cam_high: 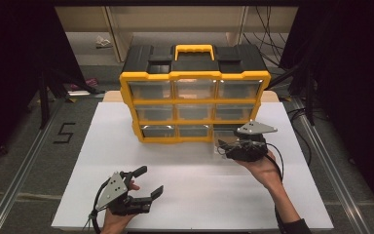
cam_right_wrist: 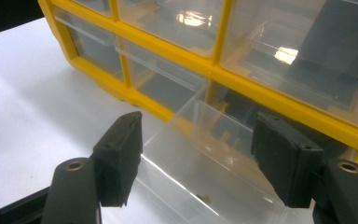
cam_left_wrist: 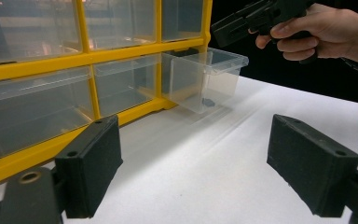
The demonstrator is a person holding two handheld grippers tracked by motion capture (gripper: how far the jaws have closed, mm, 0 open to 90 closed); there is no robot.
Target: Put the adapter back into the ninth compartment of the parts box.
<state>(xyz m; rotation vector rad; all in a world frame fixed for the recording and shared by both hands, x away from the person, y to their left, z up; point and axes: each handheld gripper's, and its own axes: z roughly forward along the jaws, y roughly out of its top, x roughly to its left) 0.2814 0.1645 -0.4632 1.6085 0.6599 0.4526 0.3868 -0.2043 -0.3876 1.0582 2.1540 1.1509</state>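
Clear plastic drawer (cam_left_wrist: 205, 79) pulled most of the way out of bottom-right slot of yellow-and-black organizer (cam_high: 195, 92), front end resting on white bench top (cam_high: 126, 146), back end at or just inside the slot mouth. Position: right half of bench, nearer the far edge than the near one. Small dark item (cam_left_wrist: 208, 101) lying on drawer floor, too small to identify. Likely very light, thin-walled, stiff but a bit flexy; smooth and slippery, could crack or pop free if squeezed hard. Best hold judged to be across the two side walls near the rim, or on the front lip; keep level so the small item does not slide.

Right gripper (cam_right_wrist: 196, 158) hovering right over the open drawer, jaws spread wide, one pad on each side of drawer width, not touching the walls as far as visible. Holding nothing. In high view, right gripper (cam_high: 241, 146) just in front of organizer's bottom-right corner, hand wrapped round it from below.

Left gripper (cam_high: 143, 185) low near the near edge of bench, left of centre, well apart from organizer. Jaws wide open, empty, pointed toward the drawer.

Other eight drawers seated flush in the frame; contents not discernible through the plastic. Yellow carry handle (cam_high: 195, 50) on top. Floor mark "5" (cam_high: 64, 132) left of bench.
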